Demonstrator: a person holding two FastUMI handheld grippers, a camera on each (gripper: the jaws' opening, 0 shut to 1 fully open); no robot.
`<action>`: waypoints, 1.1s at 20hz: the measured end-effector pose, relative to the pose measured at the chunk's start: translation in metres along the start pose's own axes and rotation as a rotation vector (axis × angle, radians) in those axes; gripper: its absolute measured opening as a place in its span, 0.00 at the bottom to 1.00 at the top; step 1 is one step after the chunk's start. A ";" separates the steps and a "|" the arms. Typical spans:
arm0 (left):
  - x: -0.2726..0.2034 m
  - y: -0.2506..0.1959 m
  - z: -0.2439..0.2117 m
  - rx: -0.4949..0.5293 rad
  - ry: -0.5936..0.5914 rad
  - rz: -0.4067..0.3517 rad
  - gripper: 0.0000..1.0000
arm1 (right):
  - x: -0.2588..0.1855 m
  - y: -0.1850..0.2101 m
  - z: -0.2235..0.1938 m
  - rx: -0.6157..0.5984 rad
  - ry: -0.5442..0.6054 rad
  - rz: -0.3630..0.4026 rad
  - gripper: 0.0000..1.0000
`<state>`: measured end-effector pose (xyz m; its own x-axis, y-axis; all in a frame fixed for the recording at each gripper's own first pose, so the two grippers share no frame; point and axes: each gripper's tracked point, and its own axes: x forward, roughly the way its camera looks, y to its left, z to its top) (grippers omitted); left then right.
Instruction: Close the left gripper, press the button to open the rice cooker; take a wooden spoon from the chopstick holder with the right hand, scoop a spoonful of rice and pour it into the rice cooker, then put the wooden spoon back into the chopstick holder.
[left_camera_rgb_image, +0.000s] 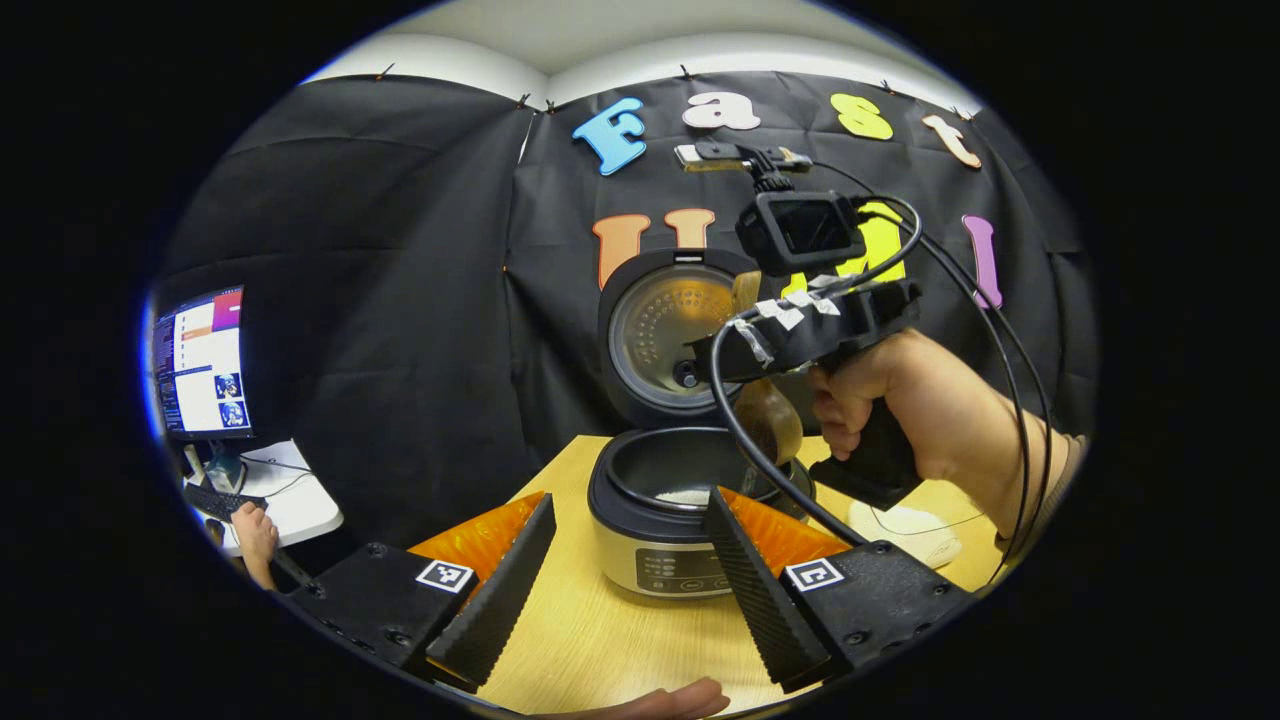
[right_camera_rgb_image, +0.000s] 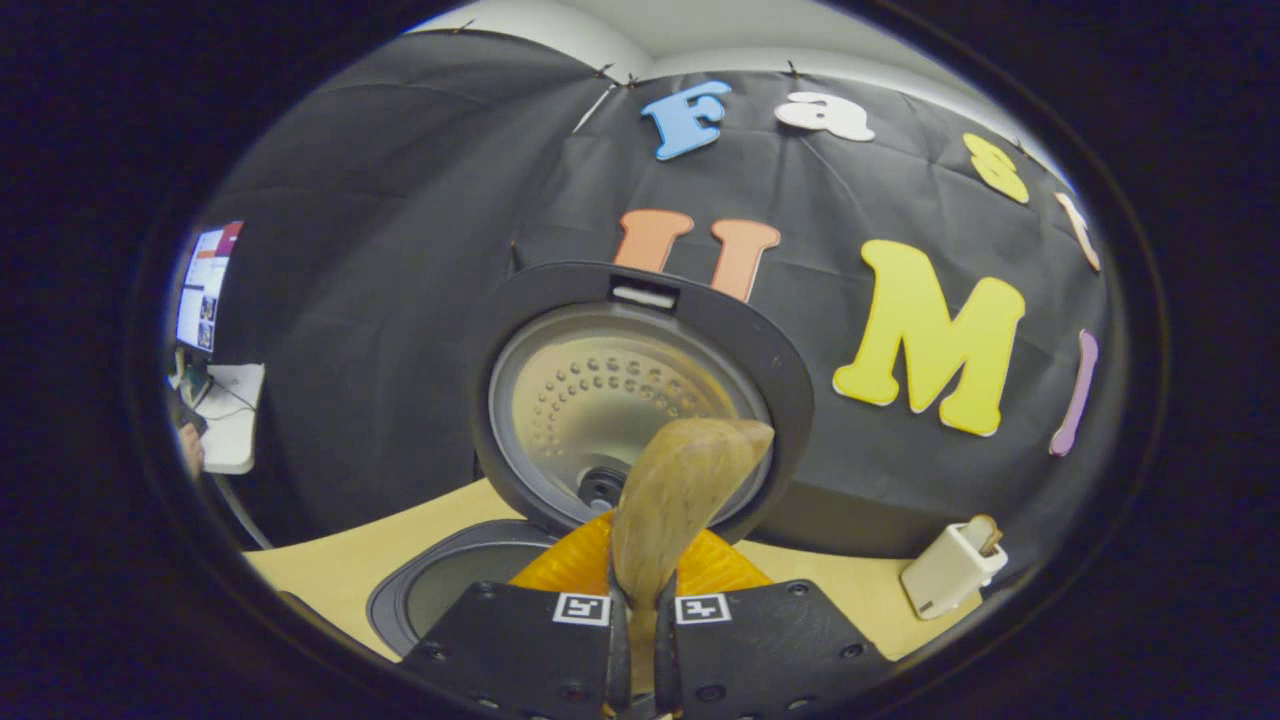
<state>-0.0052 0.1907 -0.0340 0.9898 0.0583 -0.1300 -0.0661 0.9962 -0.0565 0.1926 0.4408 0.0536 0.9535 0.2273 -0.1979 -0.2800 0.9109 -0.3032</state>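
The rice cooker (left_camera_rgb_image: 660, 560) stands open on the wooden table, its lid (left_camera_rgb_image: 665, 340) raised and a little white rice (left_camera_rgb_image: 685, 495) in the pot. My left gripper (left_camera_rgb_image: 630, 500) is open in front of it, holding nothing. A hand holds my right gripper (left_camera_rgb_image: 730, 355) above the pot's right side. The wooden spoon (left_camera_rgb_image: 770, 425) hangs with its bowl over the rim. In the right gripper view the right gripper (right_camera_rgb_image: 637, 610) is shut on the wooden spoon (right_camera_rgb_image: 685, 490), before the lid (right_camera_rgb_image: 640, 400) and the pot (right_camera_rgb_image: 450, 590). The white chopstick holder (right_camera_rgb_image: 950, 570) stands to the right.
A white object (left_camera_rgb_image: 910, 530) lies on the table (left_camera_rgb_image: 600, 630) right of the cooker, partly behind the hand. A cable (left_camera_rgb_image: 740, 430) loops down from the right gripper past the pot. At far left a person's hand (left_camera_rgb_image: 255, 530) rests at a desk with a monitor (left_camera_rgb_image: 200, 360).
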 end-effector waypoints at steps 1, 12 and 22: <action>0.001 0.001 0.000 0.003 0.003 0.006 0.98 | -0.002 -0.002 0.003 -0.021 -0.011 -0.011 0.09; -0.003 -0.024 0.012 -0.006 -0.035 -0.035 0.97 | -0.060 -0.108 0.039 0.051 -0.099 -0.109 0.08; -0.004 -0.045 0.016 0.005 -0.041 -0.044 0.97 | -0.128 -0.327 -0.028 0.138 -0.061 -0.394 0.09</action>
<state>-0.0039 0.1464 -0.0146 0.9961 0.0165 -0.0869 -0.0215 0.9982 -0.0561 0.1591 0.1047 0.1517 0.9907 -0.1315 -0.0354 0.1209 0.9689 -0.2157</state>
